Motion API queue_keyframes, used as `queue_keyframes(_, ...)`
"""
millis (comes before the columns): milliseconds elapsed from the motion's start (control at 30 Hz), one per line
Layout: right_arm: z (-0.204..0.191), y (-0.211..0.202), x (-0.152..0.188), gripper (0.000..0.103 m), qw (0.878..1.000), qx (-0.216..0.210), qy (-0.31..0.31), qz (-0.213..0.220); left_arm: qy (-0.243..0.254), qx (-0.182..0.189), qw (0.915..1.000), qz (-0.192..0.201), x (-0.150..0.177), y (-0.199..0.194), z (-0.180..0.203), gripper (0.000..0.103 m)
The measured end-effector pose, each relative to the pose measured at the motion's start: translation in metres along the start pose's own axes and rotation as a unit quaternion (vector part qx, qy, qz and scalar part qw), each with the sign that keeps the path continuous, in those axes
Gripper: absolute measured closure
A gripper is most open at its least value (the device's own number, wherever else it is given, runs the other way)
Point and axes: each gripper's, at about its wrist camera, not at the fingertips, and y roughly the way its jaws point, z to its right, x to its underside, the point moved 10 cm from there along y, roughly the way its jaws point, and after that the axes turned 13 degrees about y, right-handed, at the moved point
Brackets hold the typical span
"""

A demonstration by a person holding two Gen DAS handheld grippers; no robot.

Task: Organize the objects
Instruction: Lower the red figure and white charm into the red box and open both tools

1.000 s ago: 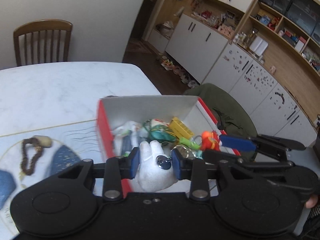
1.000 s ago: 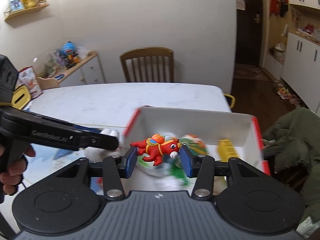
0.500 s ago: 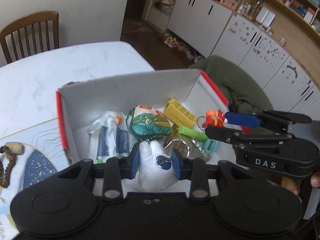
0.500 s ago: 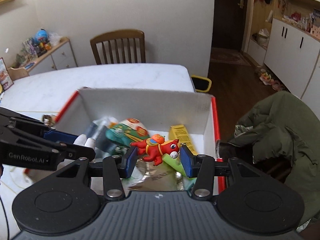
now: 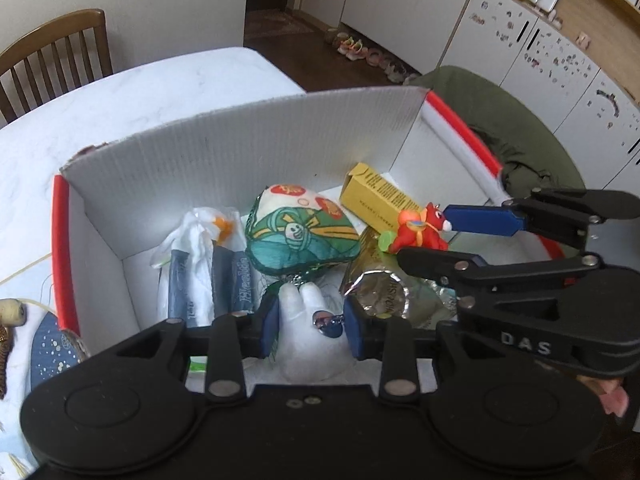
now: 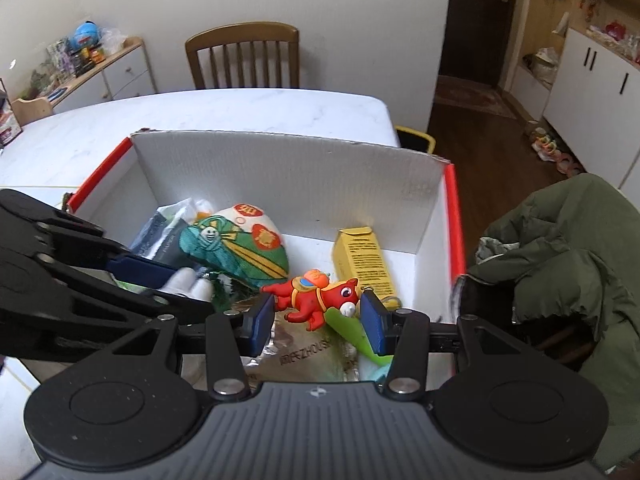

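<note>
A white cardboard box with red rims (image 5: 256, 148) (image 6: 288, 168) stands on the marble table. My left gripper (image 5: 310, 322) is shut on a white hand-shaped toy (image 5: 304, 340) with a metal ring, held low over the box's near side. My right gripper (image 6: 318, 316) is shut on a red horse figure (image 6: 316, 296) (image 5: 420, 228) above the box's right half. Inside lie a green and white pouch (image 5: 300, 236) (image 6: 236, 244), a yellow carton (image 5: 376, 196) (image 6: 362, 260), wrapped dark packets (image 5: 208, 276) and a foil bag (image 6: 304, 352).
A green jacket (image 6: 560, 240) is draped over a seat right of the box. A wooden chair (image 6: 244, 56) stands at the table's far side. A bead string (image 5: 4, 344) and a blue patterned mat (image 5: 52, 344) lie left of the box.
Both grippers have moved forward over the box and now hang inside its opening, each keeping its toy. The box fills more of both views.
</note>
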Motion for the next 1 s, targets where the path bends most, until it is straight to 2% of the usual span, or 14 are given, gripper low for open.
queue_keyframes(233, -0.004, 0.009, 0.006, 0.057, 1.000, -0.005, -0.010, -0.019, -0.014, 0.001, 0.9996, -0.024, 0.006, 0.012, -0.008, 0.070)
queue_keyframes(467, -0.005, 0.011, 0.010, 0.056, 1.000, -0.009, -0.011, -0.026, -0.020, 0.017, 0.9974, -0.067, 0.016, 0.022, -0.007, 0.068)
queue_keyframes(600, -0.004, 0.009, 0.012, 0.056, 1.000, -0.010, -0.010, -0.027, -0.016, 0.017, 0.9971, -0.072, 0.017, 0.023, -0.007, 0.066)
queue_keyframes(700, -0.003, 0.006, 0.012, 0.056, 1.000, -0.014, -0.006, -0.027, -0.019, 0.020, 0.9972, -0.070, 0.017, 0.021, -0.006, 0.061)
queue_keyframes(833, -0.003, -0.002, 0.011, 0.055, 0.999, -0.023, -0.001, -0.024, -0.009, 0.007, 0.9984, -0.056, 0.014, 0.015, -0.007, 0.045)
queue_keyframes(867, -0.003, -0.005, 0.011, 0.054, 0.999, -0.025, -0.001, -0.023, -0.008, 0.005, 0.9987, -0.050, 0.014, 0.012, -0.008, 0.043)
queue_keyframes(933, -0.004, -0.011, 0.010, 0.045, 1.000, -0.026, -0.001, -0.017, -0.009, 0.005, 0.9992, -0.039, 0.013, 0.007, -0.008, 0.040)
queue_keyframes(1000, -0.005, -0.017, 0.009, 0.045, 0.999, -0.029, 0.001, -0.013, -0.011, 0.006, 0.9995, -0.030, 0.011, 0.004, -0.007, 0.039)
